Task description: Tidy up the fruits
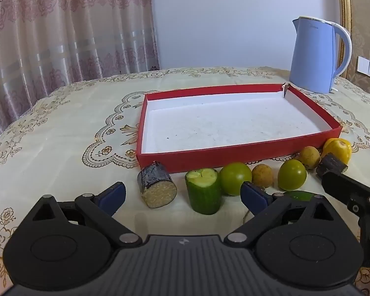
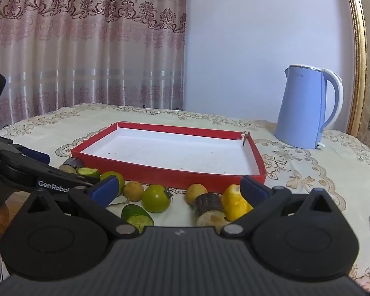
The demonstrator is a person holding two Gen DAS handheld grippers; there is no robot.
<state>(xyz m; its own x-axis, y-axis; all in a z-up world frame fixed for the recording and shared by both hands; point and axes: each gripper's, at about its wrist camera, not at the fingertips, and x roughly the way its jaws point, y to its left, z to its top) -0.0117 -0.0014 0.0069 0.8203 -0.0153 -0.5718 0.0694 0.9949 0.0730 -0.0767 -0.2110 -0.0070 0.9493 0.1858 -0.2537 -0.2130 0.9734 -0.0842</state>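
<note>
Two grippers hang over the near edge of the tabletop, both with jaws spread wide and nothing between them. The left gripper points at a cucumber stub standing upright on its cut end; the right gripper faces a dark-skinned cut piece and a yellow fruit.

Risk, as a judgement: the fruits lie in a tight row, several touching or just beside one another. A wide jaw closing on one piece may nudge a neighbour, and the round ones are likely to roll across the tablecloth. The upright cucumber stub may tip if struck off-centre. The two grippers work close together and could collide.

Fruit row, along the near wall of the red tray: another dark-skinned cut piece with a pale grainy face, two glossy green round fruits, two dull tan small ones. All sit outside the tray, whose white floor holds no fruit.

Beyond the tray's far right corner stands a blue kettle.
</note>
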